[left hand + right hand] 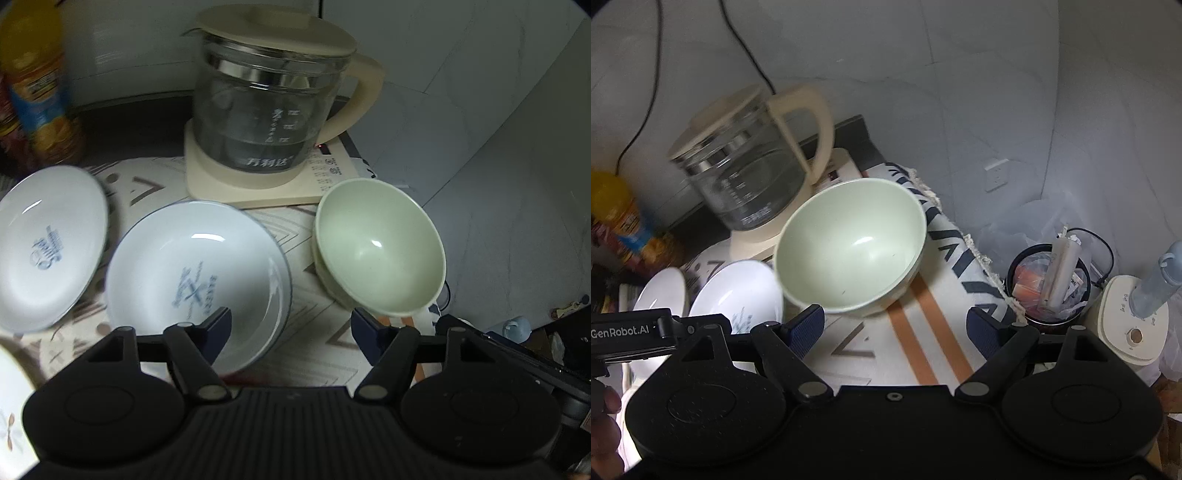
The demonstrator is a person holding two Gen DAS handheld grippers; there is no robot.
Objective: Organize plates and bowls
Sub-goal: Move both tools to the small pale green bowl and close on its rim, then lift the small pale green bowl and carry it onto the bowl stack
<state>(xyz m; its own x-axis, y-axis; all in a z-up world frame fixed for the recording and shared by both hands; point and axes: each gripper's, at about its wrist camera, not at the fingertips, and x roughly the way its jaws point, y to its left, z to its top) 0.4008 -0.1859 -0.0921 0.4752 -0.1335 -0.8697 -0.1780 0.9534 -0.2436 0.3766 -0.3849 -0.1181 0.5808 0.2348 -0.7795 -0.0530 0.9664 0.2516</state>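
L to R on the patterned cloth (317,354): white plate (48,247) far left, tilted; white plate w/ blue print (192,273) mid; green bowl (380,247) right, just in front of the kettle base (255,184). We judge the plates stiff, glazed, slippery, chip-prone, so we'd pinch a rim. Bowl looks lighter, maybe plastic; we'd grip its near rim. Left gripper (291,328) is spread wide, holding nothing, left finger over the mid plate. Right gripper (897,328) also wide apart, unloaded, near the bowl (849,247). Cloth could slide. Room's dim, grey walls, bin (1049,291) on the floor at right.
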